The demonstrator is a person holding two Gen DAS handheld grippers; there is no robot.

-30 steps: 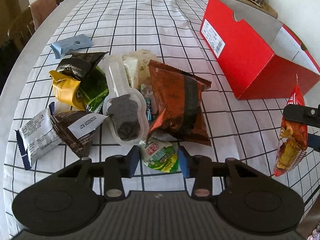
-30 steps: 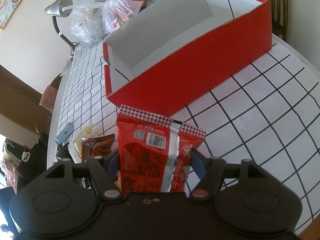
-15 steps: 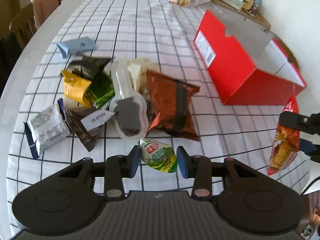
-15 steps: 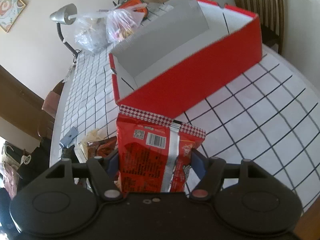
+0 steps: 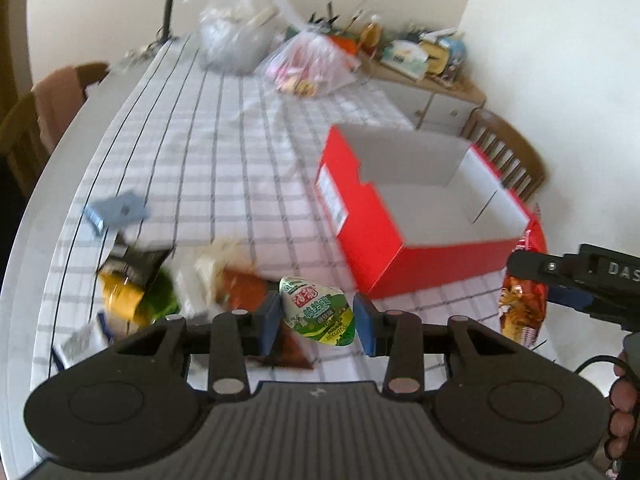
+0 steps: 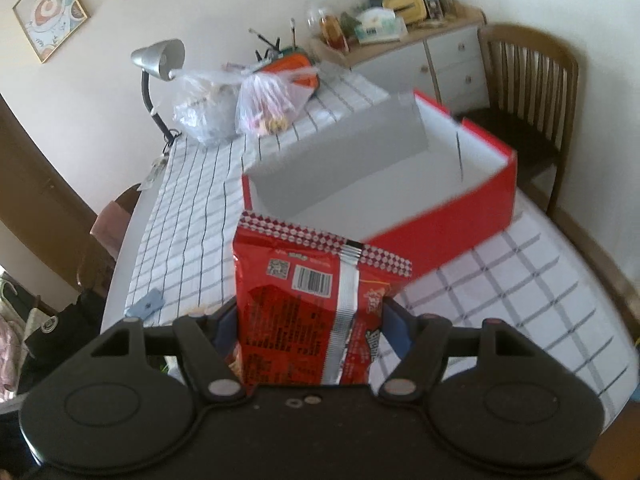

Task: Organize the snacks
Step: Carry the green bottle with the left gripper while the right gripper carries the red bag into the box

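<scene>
- A small green-and-white pouch (image 5: 318,310) is gripped between the narrowly set blue pads of the left gripper (image 5: 318,322) and is held clear of the table (image 5: 224,152).
- The pouch's pointed end is turned up and away from the gripper, with its printed face toward the camera.
- A red bag (image 6: 316,308) is clamped between the widely set fingers of the right gripper (image 6: 310,326); its barcode and silver seam face the camera and its checked top edge stands upright.
- In the left wrist view the same bag (image 5: 522,300) is seen hanging from the right gripper (image 5: 568,284), just to the right of the left gripper.
- A hand (image 5: 624,404) is partly seen at the right edge, behind that gripper.
- An open red box (image 6: 400,184) with a white inside is found directly ahead of the right gripper, beyond the bag's top edge; nothing is seen inside it.
- From the left gripper the box (image 5: 420,216) lies ahead and to the right.
- A blurred heap of snacks (image 5: 160,284) lies on the checked cloth ahead and left of the left gripper, partly hidden by its left finger.
- A blue packet (image 5: 118,210) lies apart from the heap, further ahead on the left.
- Two plastic bags (image 6: 240,108) and a lamp (image 6: 158,60) stand at the far end of the table, well beyond both grippers.
</scene>
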